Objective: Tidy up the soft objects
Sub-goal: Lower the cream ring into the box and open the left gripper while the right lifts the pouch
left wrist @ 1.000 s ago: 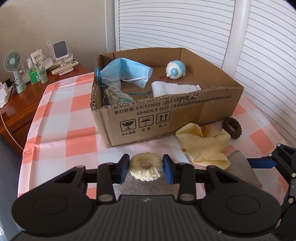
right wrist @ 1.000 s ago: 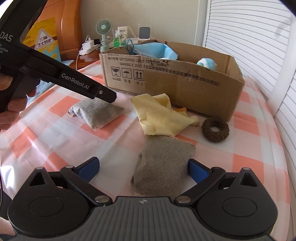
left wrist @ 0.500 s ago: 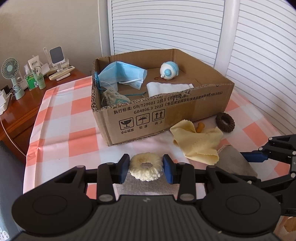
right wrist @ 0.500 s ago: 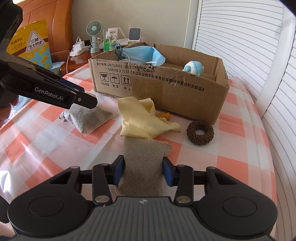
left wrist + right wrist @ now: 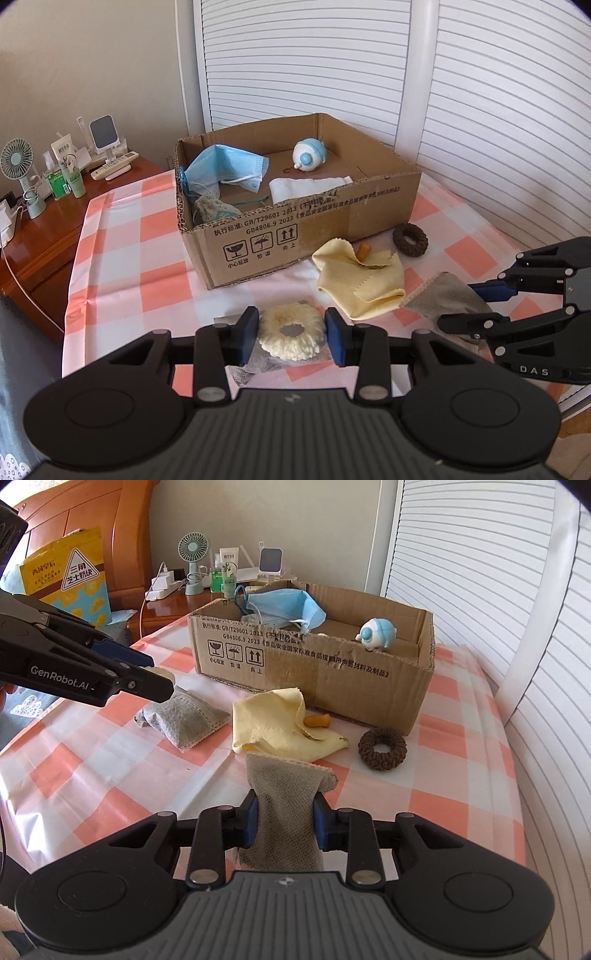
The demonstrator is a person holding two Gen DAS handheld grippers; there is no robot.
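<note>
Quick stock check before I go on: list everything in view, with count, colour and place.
cardboard box: 1, brown, table centre
face mask: 1, blue, in box
round toy: 1, white-blue, in box
white cloth: 1, in box
yellow cloth: 1, before box
brown scrunchie: 1, right of box
grey pouches: 2, one on table, one held
cream scrunchie: 1, held
desk fan: 1, green, side cabinet
left gripper: shut on cream scrunchie
right gripper: shut on grey pouch
</note>
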